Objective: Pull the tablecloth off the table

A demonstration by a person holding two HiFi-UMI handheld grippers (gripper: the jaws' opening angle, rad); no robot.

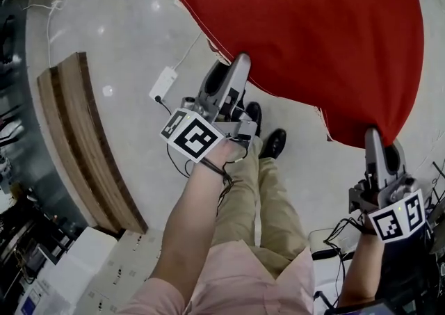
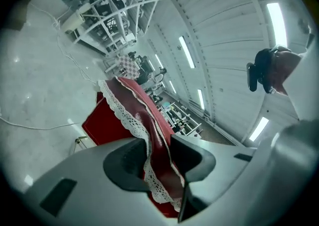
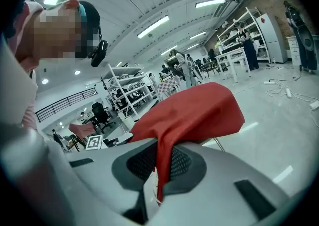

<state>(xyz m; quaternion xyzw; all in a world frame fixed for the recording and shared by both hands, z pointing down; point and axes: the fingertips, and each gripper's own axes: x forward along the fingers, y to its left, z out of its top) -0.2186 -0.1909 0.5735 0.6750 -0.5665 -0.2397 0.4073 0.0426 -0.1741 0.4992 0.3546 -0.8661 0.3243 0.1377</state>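
Two grippers hold one cloth.

Head view: the red cloth lies spread over the table and hides all of it. My left gripper meets the near hem and my right gripper meets a hanging corner. The cloth drapes and folds, so I judge it light, soft and limp. It should slide rather than lift, and the hem is the place to hold.

Left gripper view: my jaws stand partly closed, and the bunched hem with its white lace fills the gap between the pads. The lace looks easy to tear. Beyond the jaws the cloth runs off edge-on, so I cannot tell how much of it rests on the table.

Right gripper view: my jaws are nearly together, pinching a thin fold. The rest drapes beyond them and covers the tabletop. No view shows whether anything lies under the cloth.
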